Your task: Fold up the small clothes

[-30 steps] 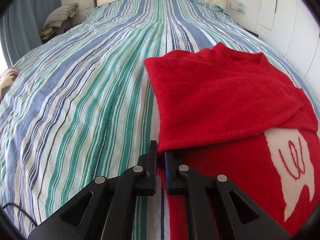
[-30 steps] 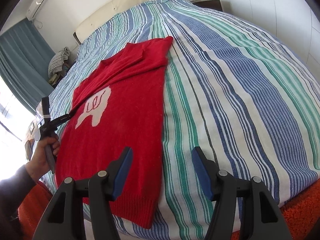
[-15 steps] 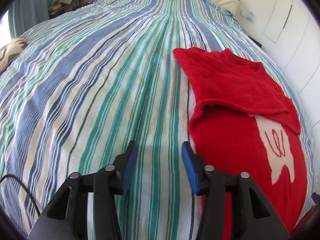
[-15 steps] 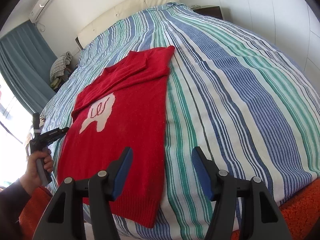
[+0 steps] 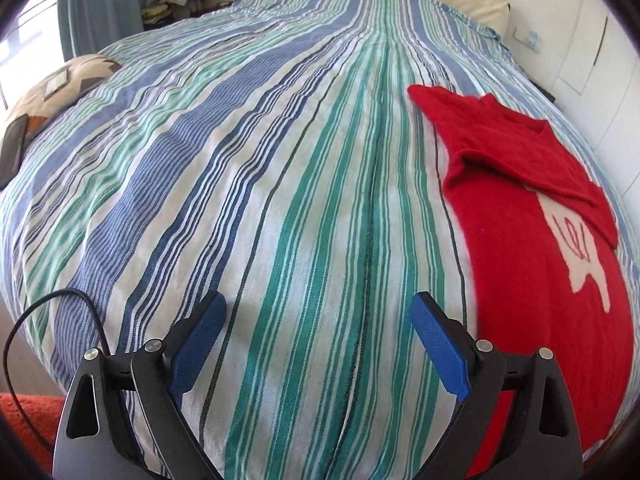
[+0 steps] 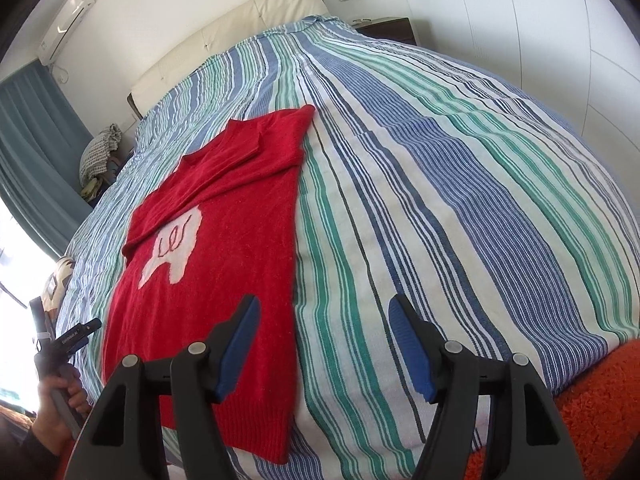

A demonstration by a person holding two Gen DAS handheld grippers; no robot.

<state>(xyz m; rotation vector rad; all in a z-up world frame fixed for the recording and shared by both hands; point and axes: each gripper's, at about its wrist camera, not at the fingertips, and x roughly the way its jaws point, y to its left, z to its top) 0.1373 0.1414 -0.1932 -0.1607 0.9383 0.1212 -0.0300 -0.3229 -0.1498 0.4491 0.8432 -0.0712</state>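
- The bed (image 5: 280, 184) fills the view ahead of both my claws, under a cover striped in blue, green and white; its cream headboard (image 6: 224, 36) stands at the far end.
- The sweater (image 6: 208, 248) is red and lies flat on the cover, hem toward me. It sits ahead and to the right of my left claw and ahead and to the left of my right claw. Both sleeves are folded in across the chest, and the one from my left partly covers a white patch (image 6: 172, 248) with red looping script that I cannot read.
- An orange rug (image 6: 592, 408) shows below the bed edge, right of my right claw.
- A patterned cushion (image 5: 52, 88) lies far off to the left of my left claw.
- My left claw (image 5: 316, 332) is spread wide over bare stripes, gripping nothing, the sweater's edge just beside its right finger.
- My right claw (image 6: 324, 332) is also spread wide and empty, its left finger over the sweater's hem corner.
- My left hand (image 6: 60, 404) shows at the lower left of the right view, holding the other tool; the white lettering on it is too small to read.
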